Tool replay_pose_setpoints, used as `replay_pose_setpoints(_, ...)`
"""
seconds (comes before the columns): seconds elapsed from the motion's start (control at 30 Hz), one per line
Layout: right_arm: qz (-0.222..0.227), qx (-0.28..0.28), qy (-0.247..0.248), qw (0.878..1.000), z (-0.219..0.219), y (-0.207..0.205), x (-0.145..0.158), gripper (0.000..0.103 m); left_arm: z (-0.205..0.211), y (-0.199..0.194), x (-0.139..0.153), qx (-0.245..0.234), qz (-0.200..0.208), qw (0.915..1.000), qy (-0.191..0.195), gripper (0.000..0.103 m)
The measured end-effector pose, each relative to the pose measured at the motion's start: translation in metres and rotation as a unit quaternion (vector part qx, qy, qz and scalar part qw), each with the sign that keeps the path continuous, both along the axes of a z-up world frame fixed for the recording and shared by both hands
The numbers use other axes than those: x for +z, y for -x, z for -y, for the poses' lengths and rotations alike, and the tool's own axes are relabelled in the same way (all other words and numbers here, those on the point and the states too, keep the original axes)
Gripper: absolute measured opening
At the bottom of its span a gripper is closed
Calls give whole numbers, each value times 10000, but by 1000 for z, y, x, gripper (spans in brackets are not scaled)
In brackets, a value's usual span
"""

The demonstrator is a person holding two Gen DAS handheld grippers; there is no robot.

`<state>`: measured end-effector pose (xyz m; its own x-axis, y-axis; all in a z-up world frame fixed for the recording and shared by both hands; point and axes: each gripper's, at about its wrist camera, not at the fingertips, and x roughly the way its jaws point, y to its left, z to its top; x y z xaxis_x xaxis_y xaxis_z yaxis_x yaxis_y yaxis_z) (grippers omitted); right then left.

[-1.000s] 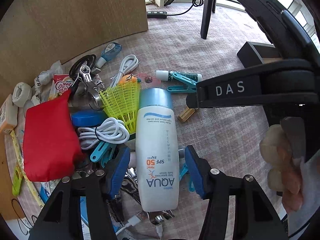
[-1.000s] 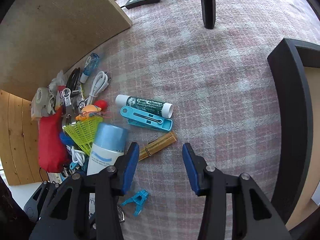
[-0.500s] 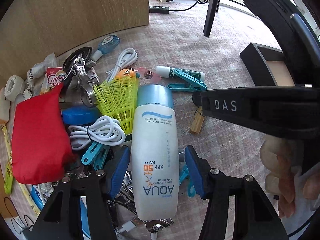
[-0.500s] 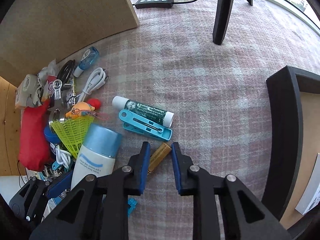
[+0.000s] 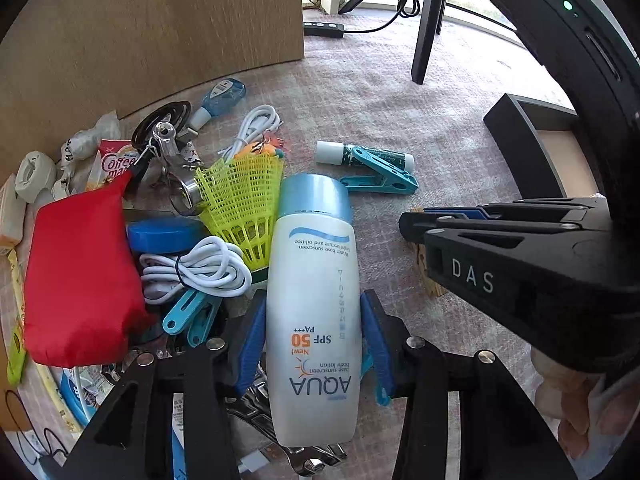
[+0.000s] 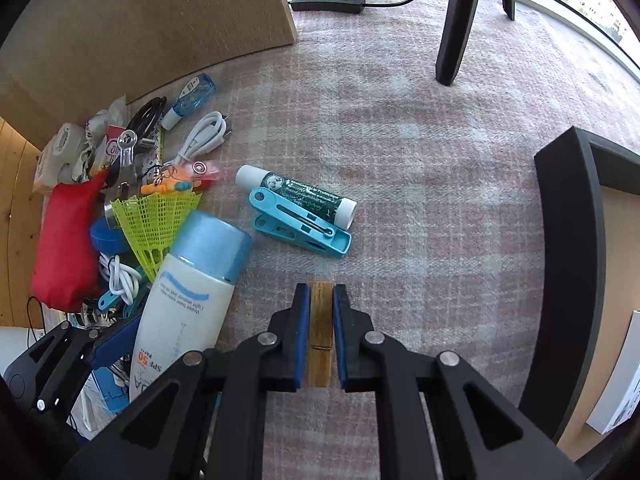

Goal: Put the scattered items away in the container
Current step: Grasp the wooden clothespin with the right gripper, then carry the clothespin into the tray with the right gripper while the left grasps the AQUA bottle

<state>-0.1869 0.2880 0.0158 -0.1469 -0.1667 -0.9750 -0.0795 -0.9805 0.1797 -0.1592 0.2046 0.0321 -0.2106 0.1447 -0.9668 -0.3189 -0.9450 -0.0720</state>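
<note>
Bare plaid carpet (image 6: pixel 420 152), black container (image 6: pixel 568 264) rim right, right tongs (image 6: pixel 321 332) clamping wooden peg (image 6: pixel 321 320)

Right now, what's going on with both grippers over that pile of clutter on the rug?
A person is tidying with two handheld grippers. The right gripper has shut on a small wooden clothespin lying on the pink plaid rug. The left gripper straddles the white sunscreen bottle with the blue cap, its jaws closing, a gap visible at each pad. The black-rimmed container sits to the right; neither item is in it yet.
</note>
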Motion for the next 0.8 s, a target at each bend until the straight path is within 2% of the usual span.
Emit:
replay_pose_setpoints(0.17, -348, -50, -100, 9993, -18, -21, 19, 12, 19, -7, 16, 261, -131, 9989, -365, 43)
replay_pose_setpoints(0.33, -561, 3, -270, 9981, -30, -39, 33, 12, 21, -10, 13, 301, -216, 9984, -435, 42)
replay_pose_setpoints(0.43, -522, -11, -199, 9984, -40, -47, 31, 11, 19, -10, 5, 397, -101, 9982, -446, 42)
replay_pose_setpoints(0.5, -504, -25, -173, 9986, -44, -47, 34, 11, 14, -7, 0, 342, 118, 9979, -531, 41)
replay_pose_setpoints(0.53, -499, -32, -152, 9986, -45, -48, 35, 11, 12, -5, -1, 308, 219, 9978, -546, 44)
replay_pose_setpoints(0.6, -471, -32, -95, 9988, -57, -35, 34, 12, 4, -1, -3, 233, 260, 9987, -381, 53)
replay_pose_setpoints(0.7, -475, -29, -56, 9989, -63, -37, 35, 12, -9, 7, -4, 164, 151, 9997, -128, 55)
replay_pose_setpoints(0.8, -469, -82, -23, 9989, -58, -32, 31, 12, -21, 16, -13, 85, 241, 9996, 77, 54)
